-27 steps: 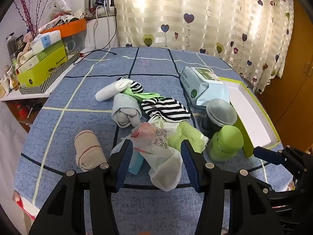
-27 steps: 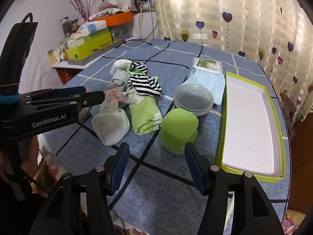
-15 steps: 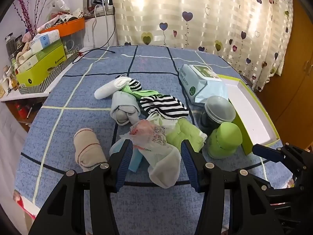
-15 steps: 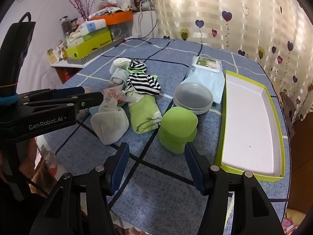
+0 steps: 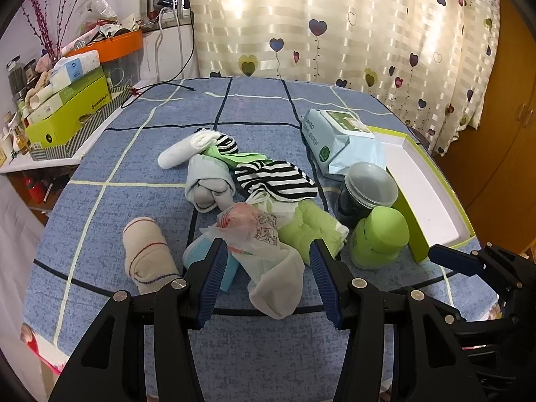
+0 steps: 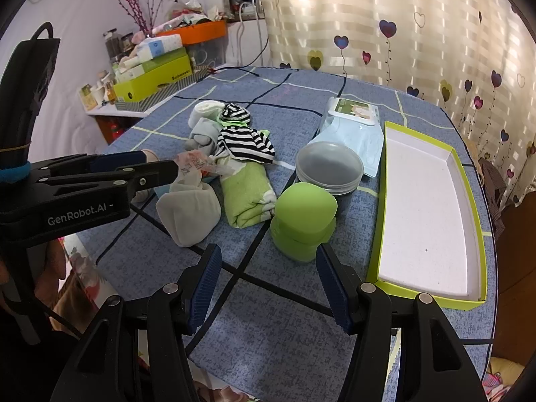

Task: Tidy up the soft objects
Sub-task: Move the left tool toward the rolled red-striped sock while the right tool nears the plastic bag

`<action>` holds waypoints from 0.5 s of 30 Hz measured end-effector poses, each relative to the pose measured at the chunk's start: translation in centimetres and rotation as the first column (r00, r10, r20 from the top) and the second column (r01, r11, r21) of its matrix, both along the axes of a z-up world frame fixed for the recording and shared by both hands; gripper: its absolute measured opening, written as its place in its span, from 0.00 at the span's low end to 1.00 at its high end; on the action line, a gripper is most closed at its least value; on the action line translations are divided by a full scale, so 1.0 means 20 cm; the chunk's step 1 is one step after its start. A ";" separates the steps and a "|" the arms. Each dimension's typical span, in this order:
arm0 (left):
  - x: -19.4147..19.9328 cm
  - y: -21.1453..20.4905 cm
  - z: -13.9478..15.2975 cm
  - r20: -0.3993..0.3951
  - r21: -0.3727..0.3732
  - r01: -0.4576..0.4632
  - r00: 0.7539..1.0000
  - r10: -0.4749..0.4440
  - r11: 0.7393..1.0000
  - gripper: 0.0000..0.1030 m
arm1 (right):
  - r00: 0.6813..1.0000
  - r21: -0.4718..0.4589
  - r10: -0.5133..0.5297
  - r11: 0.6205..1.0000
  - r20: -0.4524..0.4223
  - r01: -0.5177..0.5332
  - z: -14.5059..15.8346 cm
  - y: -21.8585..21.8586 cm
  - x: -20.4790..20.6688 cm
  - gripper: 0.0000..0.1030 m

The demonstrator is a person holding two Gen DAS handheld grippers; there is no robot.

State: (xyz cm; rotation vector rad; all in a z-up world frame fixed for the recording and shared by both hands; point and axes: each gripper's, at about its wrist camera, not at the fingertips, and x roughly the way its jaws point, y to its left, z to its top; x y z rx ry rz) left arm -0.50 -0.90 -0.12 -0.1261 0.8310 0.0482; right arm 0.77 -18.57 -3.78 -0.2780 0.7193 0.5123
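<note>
A heap of soft things lies mid-table: a black-and-white striped sock (image 5: 278, 181), a grey rolled sock (image 5: 209, 184), a white sock (image 5: 184, 149), a green folded cloth (image 5: 308, 231), a beige rolled sock (image 5: 145, 254) and a whitish sock (image 5: 276, 284) under a crinkled plastic bag (image 5: 249, 227). My left gripper (image 5: 268, 268) is open, its fingers on either side of the whitish sock and bag. My right gripper (image 6: 268, 278) is open and empty, just in front of a green lidded jar (image 6: 303, 221). The whitish sock (image 6: 189, 214) shows beside the left gripper's arm (image 6: 100, 181).
A lime-edged white tray (image 6: 428, 207) lies at the right. A clear-lidded tub (image 6: 328, 167) and a wipes pack (image 6: 351, 124) sit behind the green jar. Boxes and clutter (image 5: 67, 100) fill a shelf at the far left. The blue checked tablecloth (image 5: 254, 107) covers the table.
Both grippers have drawn back slightly and stay open. The objects on the table have not moved.
</note>
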 end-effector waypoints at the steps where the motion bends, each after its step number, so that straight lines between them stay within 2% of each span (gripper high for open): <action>1: 0.00 0.00 0.00 0.003 -0.003 0.000 1.000 0.000 1.000 0.51 | 1.000 0.000 0.001 1.000 0.000 -0.001 0.00 0.00 0.00 0.57; 15: -0.01 0.03 -0.01 0.006 -0.036 0.013 1.000 -0.013 0.999 0.51 | 1.000 -0.003 0.002 1.000 0.001 -0.002 0.00 0.00 0.00 0.57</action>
